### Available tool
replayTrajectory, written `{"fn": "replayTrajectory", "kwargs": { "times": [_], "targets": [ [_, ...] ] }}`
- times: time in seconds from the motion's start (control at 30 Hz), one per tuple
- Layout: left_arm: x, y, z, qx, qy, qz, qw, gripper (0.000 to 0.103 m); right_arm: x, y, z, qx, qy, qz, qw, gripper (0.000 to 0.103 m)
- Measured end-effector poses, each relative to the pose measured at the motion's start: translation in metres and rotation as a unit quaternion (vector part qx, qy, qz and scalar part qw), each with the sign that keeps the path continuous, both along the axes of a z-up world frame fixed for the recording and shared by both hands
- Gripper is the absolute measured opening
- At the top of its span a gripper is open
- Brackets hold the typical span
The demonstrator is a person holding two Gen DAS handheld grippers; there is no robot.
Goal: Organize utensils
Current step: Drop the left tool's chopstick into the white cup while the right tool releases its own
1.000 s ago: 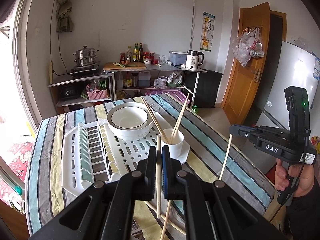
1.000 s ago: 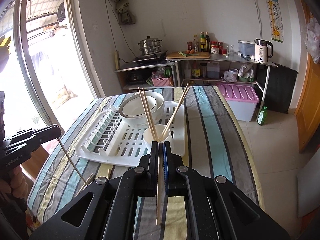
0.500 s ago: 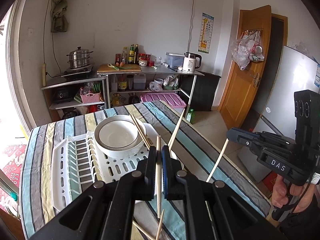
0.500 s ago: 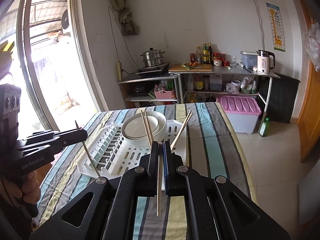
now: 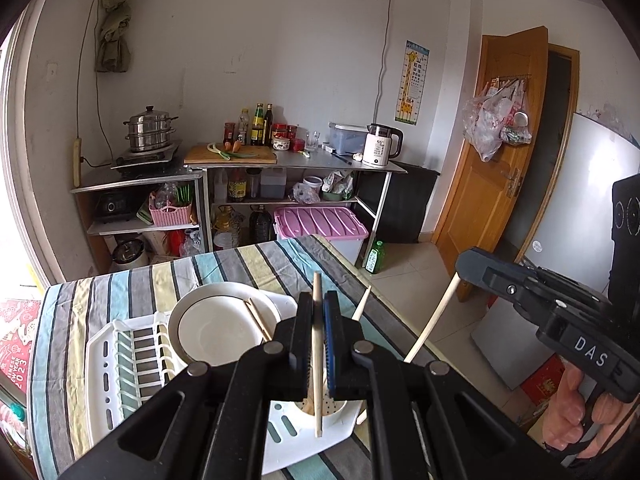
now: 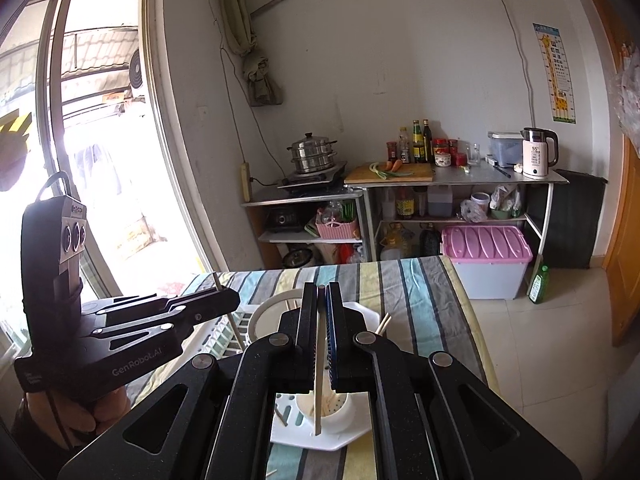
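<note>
**Kitchen corner behind the table**

A steel steamer pot (image 5: 149,128) sat on a hob beside a cutting board (image 5: 231,153) with a carrot. A white kettle (image 5: 379,144) stood on the metal shelf (image 6: 460,176). Below, a pink-lidded storage box (image 6: 486,258) stood near a green bottle (image 6: 538,279) on the floor.

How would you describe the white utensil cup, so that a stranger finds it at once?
Find the striped table, then the white drying rack on it. At the rack's near corner stands the utensil cup: small, round, with a perforated floor, unlike the wide bowl behind.
</note>
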State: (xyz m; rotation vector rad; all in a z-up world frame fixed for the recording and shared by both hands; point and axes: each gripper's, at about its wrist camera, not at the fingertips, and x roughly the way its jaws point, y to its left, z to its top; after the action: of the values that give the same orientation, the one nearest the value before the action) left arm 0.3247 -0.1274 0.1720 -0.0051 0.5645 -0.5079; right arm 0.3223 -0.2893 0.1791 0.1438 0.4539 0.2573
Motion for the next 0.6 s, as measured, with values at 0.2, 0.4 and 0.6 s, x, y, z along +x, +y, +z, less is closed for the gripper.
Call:
{"fn": "replayTrajectory", "kwargs": {
  "times": [0.2, 0.4, 0.6],
  "targets": [
    [0.02, -0.01, -0.008, -0.003, 0.004, -0.001, 1.0, 0.006, 0.022, -0.003, -0.007, 0.008, 0.004, -0.001, 1.0, 0.004],
    [0.033, -0.011, -0.023, -0.006, 0.016, 0.0, 0.9998, 0.006, 0.041, -0.007, -0.025, 0.01, 0.022, -0.004, 1.0, 0.004],
    [0.045, -0.009, -0.045, 0.0, 0.04, 0.007, 0.9992, 0.006, 0.055, -0.011, -0.05, 0.011, 0.051, -0.009, 0.999, 0.004]
  ]
}}
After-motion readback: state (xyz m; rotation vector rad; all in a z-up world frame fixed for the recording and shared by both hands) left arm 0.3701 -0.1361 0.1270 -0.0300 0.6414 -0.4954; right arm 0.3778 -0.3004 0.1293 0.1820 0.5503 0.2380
